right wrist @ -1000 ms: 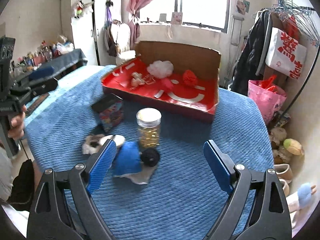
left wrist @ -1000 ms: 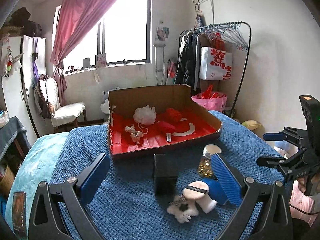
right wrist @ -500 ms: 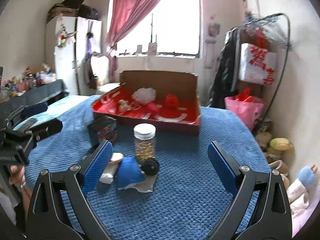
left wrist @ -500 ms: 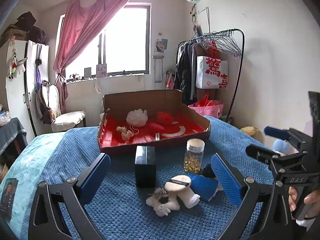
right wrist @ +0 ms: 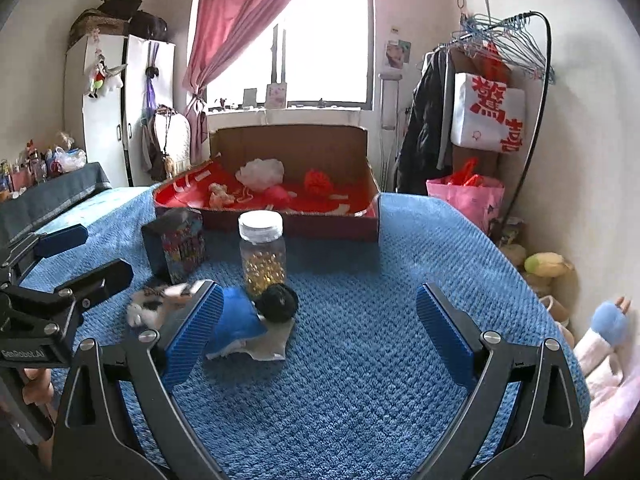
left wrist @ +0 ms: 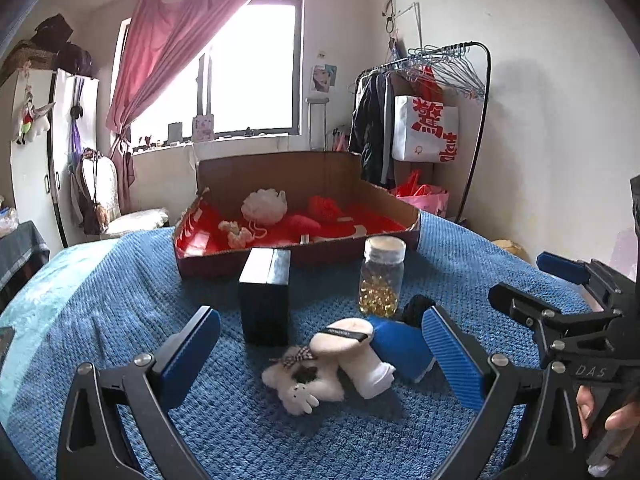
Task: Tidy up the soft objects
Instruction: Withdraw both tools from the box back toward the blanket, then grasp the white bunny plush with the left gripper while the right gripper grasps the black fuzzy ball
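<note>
On the blue blanket lie a white plush scrunchie with a bow (left wrist: pixel 300 384), a beige powder puff (left wrist: pixel 345 334), a white sock (left wrist: pixel 370 370), a blue soft piece (left wrist: pixel 400 344) and a black scrunchie (right wrist: pixel 278 302). The blue piece (right wrist: pixel 236 320) also shows in the right wrist view. My left gripper (left wrist: pixel 320 364) is open and empty, its jaws either side of this pile. My right gripper (right wrist: pixel 316 334) is open and empty, to the right of the pile. The cardboard box (left wrist: pixel 400 200) with red lining holds a white bath pouf (left wrist: pixel 264 206), red soft items (left wrist: pixel 324 208) and a cream scrunchie (left wrist: pixel 236 234).
A dark box (left wrist: pixel 266 296) and a jar of yellow capsules (left wrist: pixel 382 280) stand between the pile and the cardboard box. A clothes rack (left wrist: pixel 472 92) stands at the right wall. Plush toys (right wrist: pixel 548 266) lie on the floor beyond the bed's right edge.
Both grippers have drawn back and levelled; the pile now sits farther ahead between the left jaws. Both stay open and empty.
</note>
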Motion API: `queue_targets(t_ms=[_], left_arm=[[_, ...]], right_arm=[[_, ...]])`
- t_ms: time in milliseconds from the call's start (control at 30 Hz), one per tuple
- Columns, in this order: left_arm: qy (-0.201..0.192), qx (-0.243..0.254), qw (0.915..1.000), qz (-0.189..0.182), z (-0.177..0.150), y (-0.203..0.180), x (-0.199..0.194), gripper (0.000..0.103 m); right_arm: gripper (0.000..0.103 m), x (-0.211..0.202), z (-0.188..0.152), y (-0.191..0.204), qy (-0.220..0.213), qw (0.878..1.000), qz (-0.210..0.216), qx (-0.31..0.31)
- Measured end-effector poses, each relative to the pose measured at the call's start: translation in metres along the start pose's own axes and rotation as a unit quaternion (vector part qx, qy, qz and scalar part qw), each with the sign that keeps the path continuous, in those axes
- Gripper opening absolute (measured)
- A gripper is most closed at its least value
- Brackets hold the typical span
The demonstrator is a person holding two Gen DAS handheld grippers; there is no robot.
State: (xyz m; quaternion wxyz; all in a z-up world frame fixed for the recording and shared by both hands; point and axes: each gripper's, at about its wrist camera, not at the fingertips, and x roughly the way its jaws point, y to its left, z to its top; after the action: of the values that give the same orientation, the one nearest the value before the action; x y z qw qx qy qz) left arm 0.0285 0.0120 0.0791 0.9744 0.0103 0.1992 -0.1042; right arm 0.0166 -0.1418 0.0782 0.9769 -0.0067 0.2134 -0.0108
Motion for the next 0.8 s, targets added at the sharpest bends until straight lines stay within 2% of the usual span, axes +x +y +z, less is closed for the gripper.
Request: queue_targets(t_ms=[300, 800], left_arm=[[0.027, -0.021, 0.9994, 0.009, -0.015, 0.006, 0.012, 0.103], [0.048, -0.026, 0.9985, 0.009, -0.023, 0.008, 0.017, 0.103]], right_arm=[[0.098, 0.019, -0.025, 0.000, 0.039, 0.999, 0.004, 0.014], [0.098, 0.019, -0.035, 0.006, 0.051, 0.999, 0.003, 0.007]])
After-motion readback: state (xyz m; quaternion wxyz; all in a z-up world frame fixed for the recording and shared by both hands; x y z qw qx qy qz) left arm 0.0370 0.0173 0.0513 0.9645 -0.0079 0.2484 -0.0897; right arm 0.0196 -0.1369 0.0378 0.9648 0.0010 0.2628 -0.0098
